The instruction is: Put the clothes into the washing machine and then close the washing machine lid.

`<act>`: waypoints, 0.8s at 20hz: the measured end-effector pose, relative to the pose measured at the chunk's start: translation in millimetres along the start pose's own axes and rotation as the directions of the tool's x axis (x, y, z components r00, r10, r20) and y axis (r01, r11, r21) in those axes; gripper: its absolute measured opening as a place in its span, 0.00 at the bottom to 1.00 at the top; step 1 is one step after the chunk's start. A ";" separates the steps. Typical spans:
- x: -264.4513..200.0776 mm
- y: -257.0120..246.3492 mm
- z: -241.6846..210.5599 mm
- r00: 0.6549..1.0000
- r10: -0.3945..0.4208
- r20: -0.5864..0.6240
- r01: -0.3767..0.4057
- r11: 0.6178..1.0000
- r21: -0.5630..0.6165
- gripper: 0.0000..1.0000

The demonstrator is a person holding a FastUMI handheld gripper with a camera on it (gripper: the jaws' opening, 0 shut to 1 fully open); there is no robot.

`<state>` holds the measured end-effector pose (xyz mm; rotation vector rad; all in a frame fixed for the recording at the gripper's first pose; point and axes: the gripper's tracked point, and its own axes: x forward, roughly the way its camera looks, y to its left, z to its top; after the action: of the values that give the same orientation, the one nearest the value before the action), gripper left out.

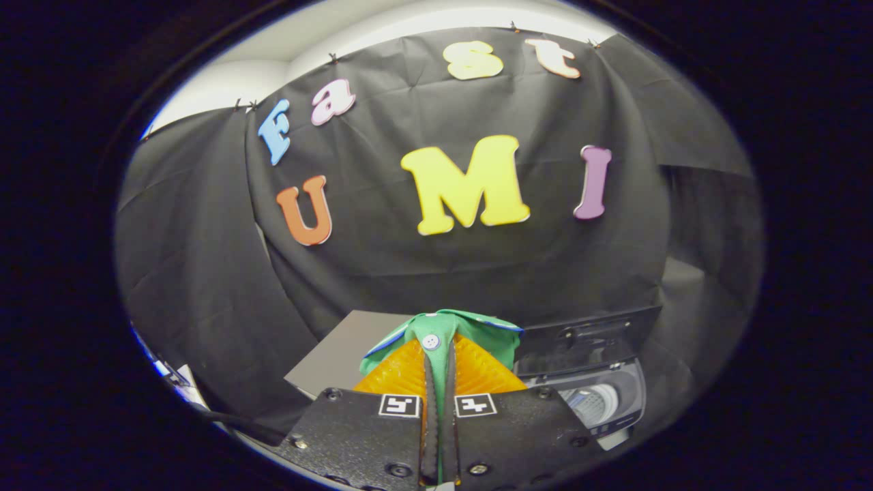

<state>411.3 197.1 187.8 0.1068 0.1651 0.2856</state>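
I've got the gripper (440, 382) raised and level, fingers pinched on soft green buttoned cloth (443, 334); boxy washing machine (600, 395), lid (590, 334) up, sits lower right.

Dim, even light falls from above the creased black cloth wall (409, 273); its folds hold soft shadows. Fisheye bending curves everything near the rim, slightly soft.

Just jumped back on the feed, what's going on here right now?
The hand-held gripper is shut on a green garment with a white button, held up off the table. The small washing machine sits beyond the fingers to the right, its lid standing open and the drum visible. The garment is not in the machine yet.
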 end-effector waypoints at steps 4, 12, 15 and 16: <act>-32.1 -72.0 28.6 0.997 -0.055 0.062 0.056 0.998 -0.016 0.06; -13.7 -206.3 6.3 0.994 -0.106 -0.007 0.106 0.994 -0.026 0.06; 12.7 -239.7 -28.9 0.992 -0.096 -0.077 0.093 0.995 -0.031 0.06; 23.1 -250.5 -42.1 0.990 -0.096 -0.102 0.092 0.995 -0.036 0.06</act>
<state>493.5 -31.8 111.1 0.0533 0.2680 0.1995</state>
